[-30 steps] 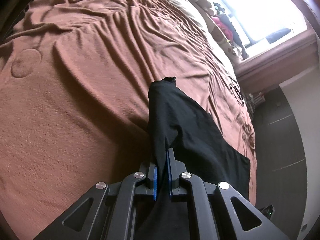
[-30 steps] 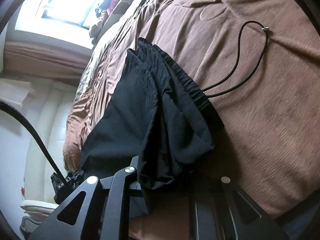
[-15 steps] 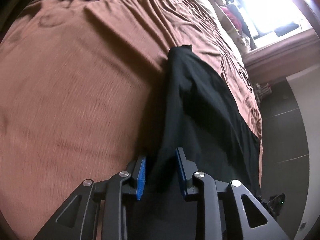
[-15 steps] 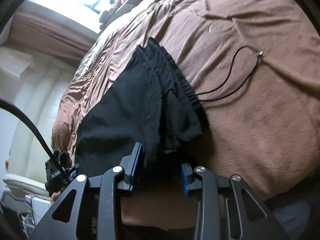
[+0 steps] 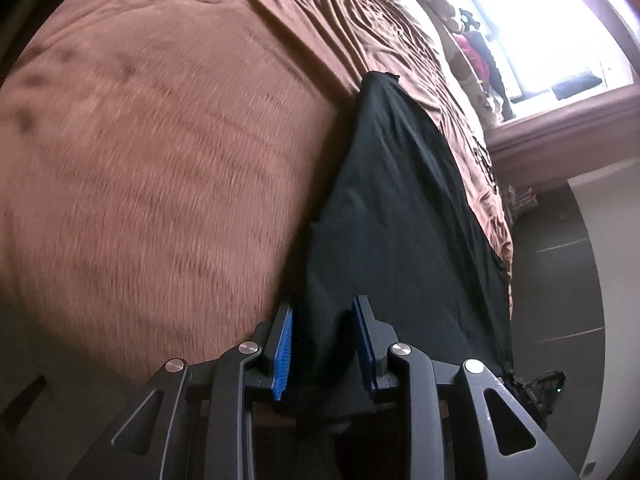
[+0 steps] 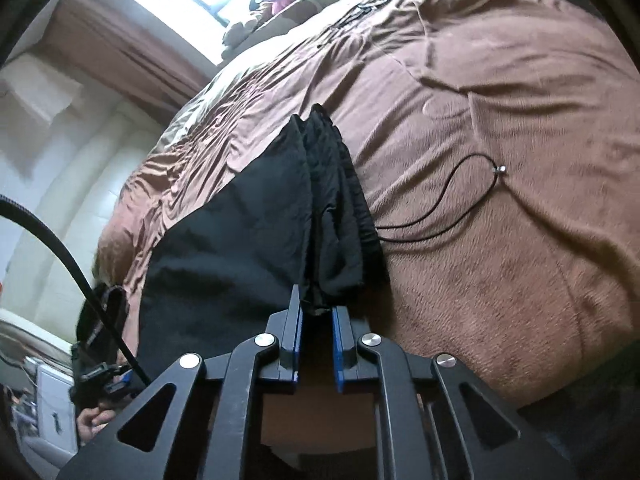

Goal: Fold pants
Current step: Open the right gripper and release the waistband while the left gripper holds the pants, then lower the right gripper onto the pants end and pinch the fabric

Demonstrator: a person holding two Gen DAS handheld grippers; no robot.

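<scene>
The black pants (image 5: 400, 220) lie stretched on the brown blanket (image 5: 160, 160) of a bed, one end running into each tool. The left gripper (image 5: 322, 342) stands part open, its blue pads (image 5: 282, 354) clear of the fabric on either side, with a ridge of cloth passing loosely between the jaws. The right gripper (image 6: 316, 344) has its jaws closing; they stand nearly together with a narrow gap, and the bunched waistband (image 6: 340, 216) ends just ahead of the tips. Whether any cloth is caught there cannot be told.

The step in hand looks like re-gripping both ends before the next fold. To do it well, each gripper should take the whole thickness of cloth deep between the pads rather than a single layer at the tips, so the layers lift together. The left one should close only once the ridge sits centred between its jaws. Both should then rise evenly, keeping the cloth taut and flat.

The left view shows the long smooth run of a pant leg stretching ahead of the jaws to its far corner, and a window (image 5: 540, 32) beyond. Only the right view shows the gathered waistband, the drawstring (image 6: 448, 204) trailing onto the blanket right of the jaws, and the person's hand (image 6: 90, 420) low at left
</scene>
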